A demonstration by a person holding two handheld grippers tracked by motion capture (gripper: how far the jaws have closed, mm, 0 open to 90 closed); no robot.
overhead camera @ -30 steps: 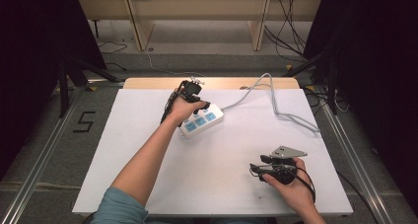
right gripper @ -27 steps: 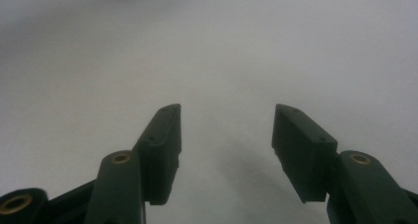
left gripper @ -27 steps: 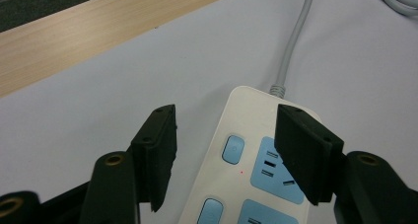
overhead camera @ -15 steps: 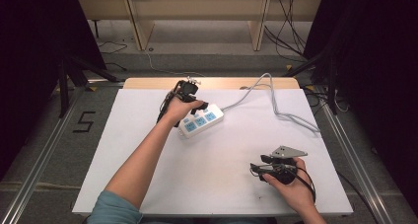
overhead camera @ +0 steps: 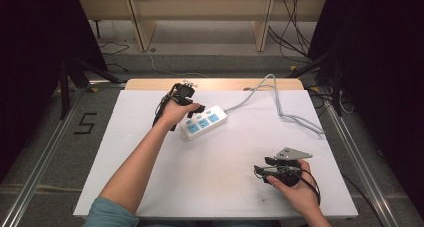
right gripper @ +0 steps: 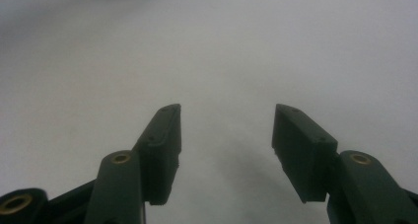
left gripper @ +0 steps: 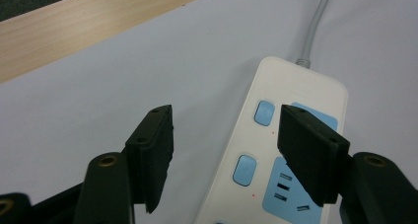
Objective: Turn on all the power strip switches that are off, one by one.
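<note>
A white power strip with blue sockets and blue switches lies on the white table sheet, left of centre toward the back. Its grey cable runs off to the right rear. My left gripper hovers over the strip's left end. In the left gripper view the jaws stand open and have just been opening. The right jaw hangs over the socket face of the strip, and no pad presses on it. My right gripper rests at the front right, open over bare sheet with nothing between its jaws.
A wooden table edge shows behind the sheet. The cable loops across the back right of the table. Metal rails run along both sides on the floor. Dark curtains flank the table, and loose wires lie on the floor behind it.
The left hand has shifted slightly at the strip's left end. The strip and the right hand have stayed in place.
</note>
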